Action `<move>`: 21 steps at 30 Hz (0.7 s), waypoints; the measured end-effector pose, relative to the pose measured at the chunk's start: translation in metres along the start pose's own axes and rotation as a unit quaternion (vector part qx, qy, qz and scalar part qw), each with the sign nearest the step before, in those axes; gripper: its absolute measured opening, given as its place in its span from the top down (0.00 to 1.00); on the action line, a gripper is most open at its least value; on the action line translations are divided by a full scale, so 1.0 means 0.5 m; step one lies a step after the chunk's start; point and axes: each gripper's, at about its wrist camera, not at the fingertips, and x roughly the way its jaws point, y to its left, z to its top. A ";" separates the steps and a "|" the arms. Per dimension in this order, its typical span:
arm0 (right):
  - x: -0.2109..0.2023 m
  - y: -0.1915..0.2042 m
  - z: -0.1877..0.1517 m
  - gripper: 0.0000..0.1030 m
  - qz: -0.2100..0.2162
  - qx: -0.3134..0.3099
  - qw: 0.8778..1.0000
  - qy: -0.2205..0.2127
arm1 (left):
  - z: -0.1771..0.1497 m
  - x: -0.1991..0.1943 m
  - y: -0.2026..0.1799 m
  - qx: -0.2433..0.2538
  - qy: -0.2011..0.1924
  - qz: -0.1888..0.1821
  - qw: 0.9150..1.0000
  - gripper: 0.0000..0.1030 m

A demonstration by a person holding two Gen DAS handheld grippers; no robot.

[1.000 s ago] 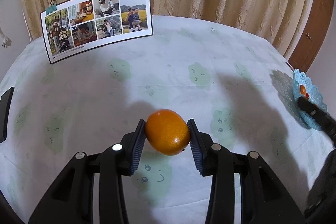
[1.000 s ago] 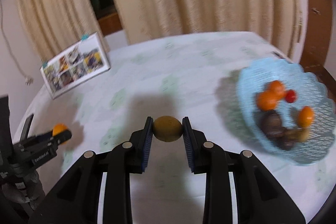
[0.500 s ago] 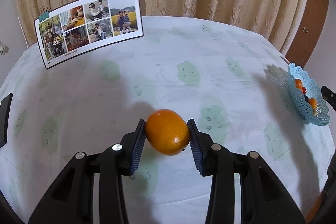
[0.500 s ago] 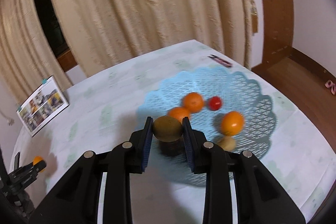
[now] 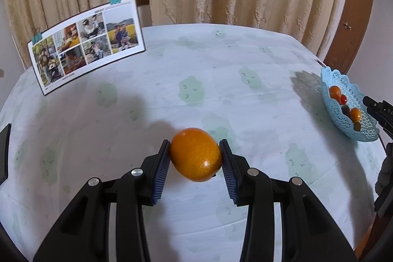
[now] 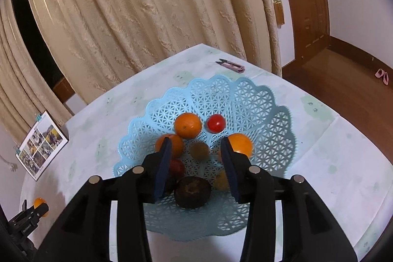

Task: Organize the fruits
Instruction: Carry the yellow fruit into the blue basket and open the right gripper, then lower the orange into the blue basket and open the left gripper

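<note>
The left gripper (image 5: pixel 195 158) clamps an orange (image 5: pixel 195 158) between its blue pads, above the pale patterned tablecloth (image 5: pixel 221 80), well apart from the blue lattice basket (image 5: pixel 343 119) at the table's right edge. Over that basket (image 6: pixel 245 95) the right gripper (image 6: pixel 195 161) hangs with its jaws opening and nothing pressed between them; a brownish-green fruit (image 6: pixel 199 150), blurred and possibly a kiwi, shows in the gap, apart from both pads and among the fruit in the bowl. Around it lie three oranges, one (image 6: pixel 188 125) toward the far side, a red tomato (image 6: pixel 215 123) just beside that one, and a dark round fruit (image 6: pixel 192 192) nearest the camera. A photo card (image 5: pixel 86 46) held by clips stands near the table's far left edge, leaving a broad bare stretch of cloth between orange and basket. Pink snips (image 6: pixel 231 64) lie near the far edge beyond the basket. The right finger hides part of a yellowish fruit, and the left finger covers part of another orange and a reddish fruit.
</note>
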 end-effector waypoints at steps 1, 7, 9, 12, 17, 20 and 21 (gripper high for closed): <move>-0.006 -0.005 -0.001 0.59 0.001 0.004 1.000 -0.004 | 0.004 -0.001 -0.009 0.005 -0.001 -0.001 1.000 0.60; -0.049 -0.039 -0.011 0.48 -0.013 0.020 0.999 -0.045 | 0.025 -0.006 -0.078 0.037 -0.007 -0.021 0.999 0.60; -0.066 -0.049 -0.016 0.47 -0.023 0.021 0.997 -0.064 | 0.034 -0.007 -0.107 0.049 -0.008 -0.033 0.998 0.60; -0.085 -0.062 -0.022 0.45 -0.038 0.021 0.995 -0.085 | 0.049 -0.008 -0.165 0.071 -0.009 -0.061 0.996 0.60; -0.105 -0.080 -0.035 0.37 -0.060 0.019 0.992 -0.107 | 0.070 -0.004 -0.257 0.107 -0.013 -0.094 0.990 0.60; -0.105 -0.092 -0.046 0.37 -0.071 0.019 0.991 -0.112 | 0.082 0.004 -0.313 0.127 -0.012 -0.115 0.985 0.60; -0.103 -0.096 -0.050 0.37 -0.075 0.019 0.991 -0.113 | 0.085 0.006 -0.326 0.131 -0.012 -0.120 0.984 0.60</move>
